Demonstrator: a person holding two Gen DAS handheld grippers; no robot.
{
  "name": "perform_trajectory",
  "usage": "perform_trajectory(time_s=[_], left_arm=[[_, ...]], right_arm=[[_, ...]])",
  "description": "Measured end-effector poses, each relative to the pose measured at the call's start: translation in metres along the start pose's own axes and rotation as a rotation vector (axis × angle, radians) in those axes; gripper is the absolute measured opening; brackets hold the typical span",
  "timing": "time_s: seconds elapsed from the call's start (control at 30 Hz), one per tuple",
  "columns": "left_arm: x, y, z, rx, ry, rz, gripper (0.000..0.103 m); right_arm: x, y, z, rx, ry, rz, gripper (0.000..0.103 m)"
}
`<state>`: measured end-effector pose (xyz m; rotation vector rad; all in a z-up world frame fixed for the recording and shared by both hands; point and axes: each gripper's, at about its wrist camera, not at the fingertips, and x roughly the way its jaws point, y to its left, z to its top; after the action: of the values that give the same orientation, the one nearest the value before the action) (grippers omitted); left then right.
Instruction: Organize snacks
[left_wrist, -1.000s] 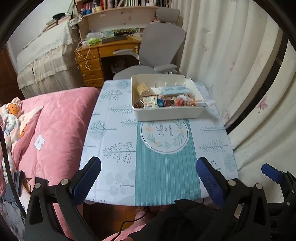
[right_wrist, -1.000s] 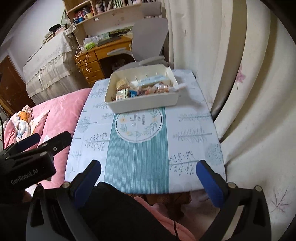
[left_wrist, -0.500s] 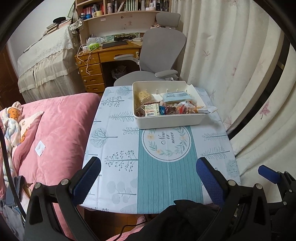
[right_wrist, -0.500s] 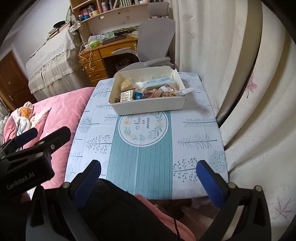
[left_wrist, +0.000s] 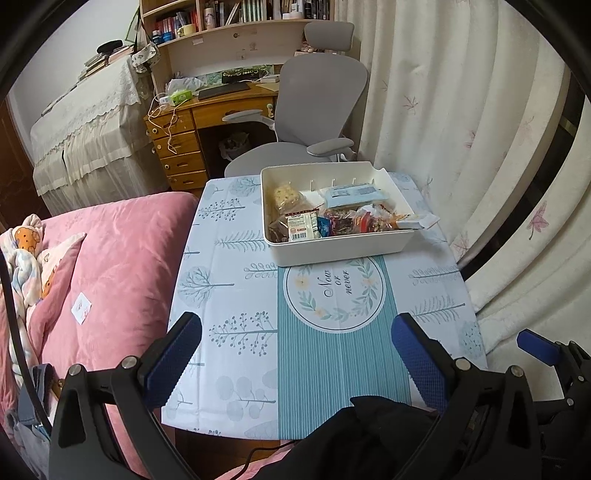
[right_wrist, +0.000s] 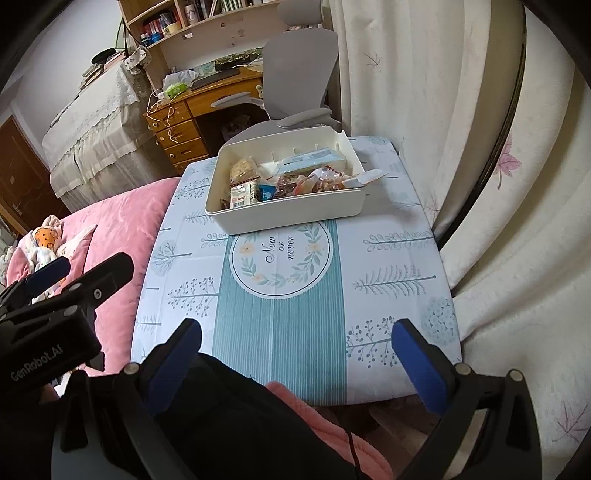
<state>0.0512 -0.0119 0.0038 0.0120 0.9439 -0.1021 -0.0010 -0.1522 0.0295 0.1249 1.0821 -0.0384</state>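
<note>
A white bin (left_wrist: 343, 249) (right_wrist: 295, 214) stands at the far end of the small table (left_wrist: 236, 295) (right_wrist: 391, 288). Several wrapped snacks (left_wrist: 332, 218) (right_wrist: 288, 177) lie inside it, and one white packet (left_wrist: 419, 221) (right_wrist: 364, 177) sticks out over its right rim. My left gripper (left_wrist: 295, 354) is open and empty over the table's near edge. My right gripper (right_wrist: 295, 350) is open and empty too, near the front edge. Both are well short of the bin.
A pink quilt (left_wrist: 122, 258) lies left of the table. Curtains (left_wrist: 461, 129) hang close on the right. A grey office chair (left_wrist: 314, 110) and a wooden desk (left_wrist: 192, 125) stand behind the table. Dark clothing (right_wrist: 240, 424) lies below the grippers.
Both grippers have tilted or risen a little, so the bin and table sit lower and nearer in both views. Both stay open and empty.
</note>
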Motion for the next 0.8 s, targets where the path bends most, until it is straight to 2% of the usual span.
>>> perform_trajectory(time_s=[0.3, 0.8], left_arm=[[0.007, -0.006, 0.005, 0.005, -0.003, 0.003, 0.102], [0.024, -0.022, 0.013, -0.018, 0.04, 0.028, 0.102]], right_arm=[[0.01, -0.011, 0.009, 0.012, 0.008, -0.011, 0.103], [0.023, -0.028, 0.02, 0.003, 0.043, -0.002, 0.103]])
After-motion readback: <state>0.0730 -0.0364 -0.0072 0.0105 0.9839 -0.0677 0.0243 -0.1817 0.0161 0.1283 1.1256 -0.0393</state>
